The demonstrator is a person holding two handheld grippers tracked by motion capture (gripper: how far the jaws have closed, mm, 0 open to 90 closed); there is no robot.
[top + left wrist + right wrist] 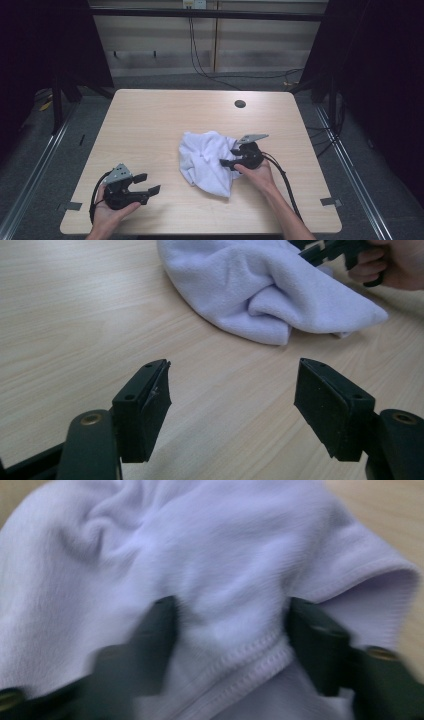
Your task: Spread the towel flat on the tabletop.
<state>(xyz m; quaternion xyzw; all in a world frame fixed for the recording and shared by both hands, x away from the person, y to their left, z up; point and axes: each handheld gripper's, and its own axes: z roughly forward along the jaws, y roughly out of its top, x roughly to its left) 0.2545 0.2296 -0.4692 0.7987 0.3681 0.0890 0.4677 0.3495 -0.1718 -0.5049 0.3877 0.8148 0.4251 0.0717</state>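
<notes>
Plainly, the room is taken up by dark curtains and a grey floor around the pale wooden counter (150, 125), whose smooth top lets fabric slide. The white cloth (206, 161), crumpled right of the counter's middle, is judged light, soft and limp; its stitched hem (250, 655) is the firm place to be pinched. The right tongs (231, 157) are spread around that hem, not yet clamped. The left tongs (148, 183), left of the cloth, are held open and empty.
</notes>
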